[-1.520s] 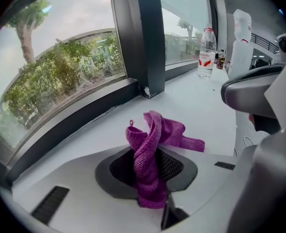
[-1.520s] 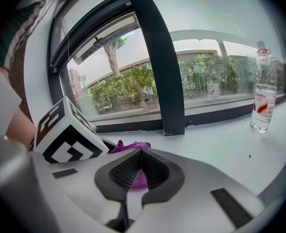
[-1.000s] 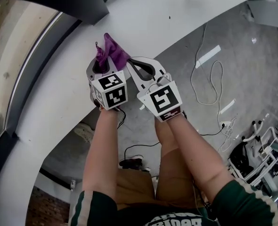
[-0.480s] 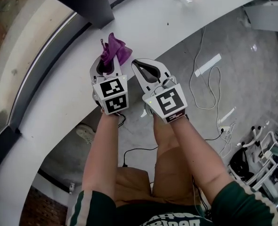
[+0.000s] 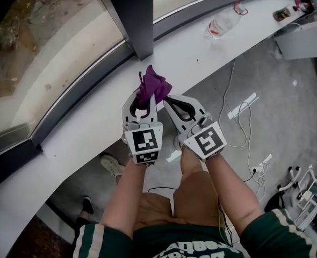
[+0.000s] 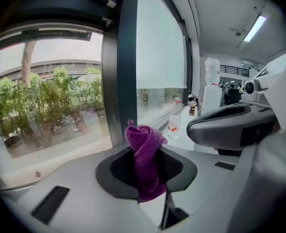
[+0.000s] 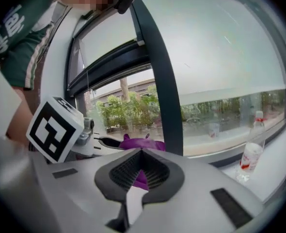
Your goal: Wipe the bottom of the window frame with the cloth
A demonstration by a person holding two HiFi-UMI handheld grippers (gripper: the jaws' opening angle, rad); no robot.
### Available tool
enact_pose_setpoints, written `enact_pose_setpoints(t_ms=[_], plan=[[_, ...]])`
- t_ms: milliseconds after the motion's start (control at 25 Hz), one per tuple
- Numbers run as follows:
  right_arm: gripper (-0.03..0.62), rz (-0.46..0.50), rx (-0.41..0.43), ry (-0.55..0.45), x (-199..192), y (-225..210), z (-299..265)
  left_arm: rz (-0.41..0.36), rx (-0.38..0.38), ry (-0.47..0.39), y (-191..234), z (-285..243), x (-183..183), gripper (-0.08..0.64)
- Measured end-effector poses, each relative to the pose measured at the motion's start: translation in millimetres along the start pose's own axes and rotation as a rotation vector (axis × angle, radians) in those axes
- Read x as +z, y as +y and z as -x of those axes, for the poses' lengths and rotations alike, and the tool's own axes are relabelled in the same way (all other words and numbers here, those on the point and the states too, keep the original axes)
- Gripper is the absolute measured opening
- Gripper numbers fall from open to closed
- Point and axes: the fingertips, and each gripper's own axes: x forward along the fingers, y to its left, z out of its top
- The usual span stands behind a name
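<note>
Two tools above the white sill [image 5: 88,128]: left tool [image 5: 145,100] clamps the purple cloth [image 5: 152,84], right tool [image 5: 170,101] closed

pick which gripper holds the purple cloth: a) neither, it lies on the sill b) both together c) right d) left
d: the left gripper is shut on the purple cloth, which sticks up from between its jaws, while the right gripper beside it is shut on nothing.

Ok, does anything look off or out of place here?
Nothing spilled or broken. The purple cloth is twisted into a wad in the left gripper rather than spread flat. Loose cables trail across the floor below the sill.
</note>
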Motion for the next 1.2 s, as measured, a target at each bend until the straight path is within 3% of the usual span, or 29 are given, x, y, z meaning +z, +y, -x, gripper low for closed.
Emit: enact_pose_setpoints(t_ms=[320,520,680,880,1200], plan=[[0.015,0.072,0.083,-0.064,124.1,59.2,21.3,0.042,0.012,-0.076,19.3,111.8,96.0,0.097],[0.015,0.105,0.141,-0.137,199.5,97.4,29.1,0.005,0.015,-0.157,44.3,173.1,151.8,0.097],[0.015,0.112,0.213,-0.105,231.6,153.0,35.4,-0.042,0.021,-0.169,60.3,233.9,172.9,0.097],[0.015,0.157,0.316,-0.094,260.3,215.4,28.9,-0.010,0.096,-0.211,90.9,297.8,184.8,0.097],[0.015,0.196,0.404,-0.213,321.9,279.0,30.5,-0.029,0.190,-0.288,135.0,375.3,205.9,0.097]])
